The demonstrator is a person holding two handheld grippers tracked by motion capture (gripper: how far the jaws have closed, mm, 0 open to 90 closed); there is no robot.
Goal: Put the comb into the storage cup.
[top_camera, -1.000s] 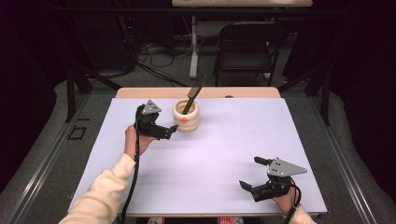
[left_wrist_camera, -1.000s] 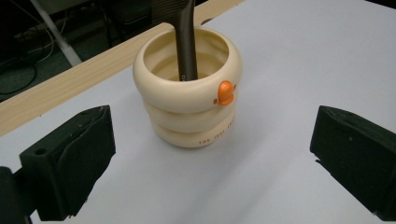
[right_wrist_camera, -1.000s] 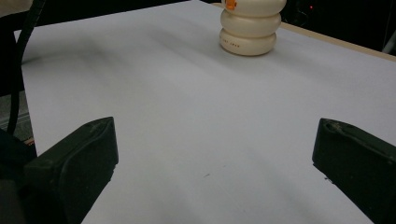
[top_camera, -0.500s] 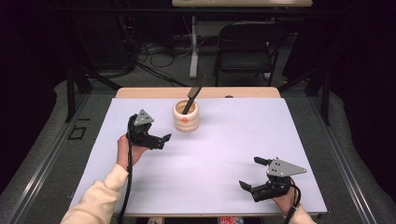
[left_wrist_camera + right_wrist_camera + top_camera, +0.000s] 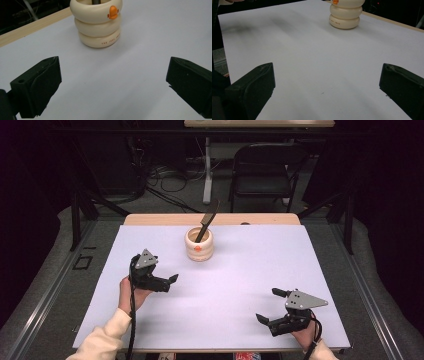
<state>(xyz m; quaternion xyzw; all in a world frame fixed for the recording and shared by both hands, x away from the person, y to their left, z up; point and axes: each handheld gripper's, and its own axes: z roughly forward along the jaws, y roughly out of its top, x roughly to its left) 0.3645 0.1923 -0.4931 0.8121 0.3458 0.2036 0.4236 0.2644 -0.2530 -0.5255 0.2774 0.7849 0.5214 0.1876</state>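
White table (image 5: pixel 240 285): cream holder (image 5: pixel 199 245) with dark tool (image 5: pixel 206 221) at back, left gripper (image 5: pixel 167 281) and right gripper (image 5: pixel 270 306) both released, empty.

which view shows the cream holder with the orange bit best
The left gripper view: the cream holder is close and sharp, showing its three stacked rings, orange spot and small lettering. The high view shows it whole but small, with the dark utensil standing in it. The right gripper view shows it far off, cropped on top.

My counter (image 5: pixel 280 270) has a white top with a wooden edge at the back. Behind it stands a dark chair (image 5: pixel 264 172) on grey floor (image 5: pixel 165 210). Cables (image 5: pixel 165 175) lie there. The room is dark.
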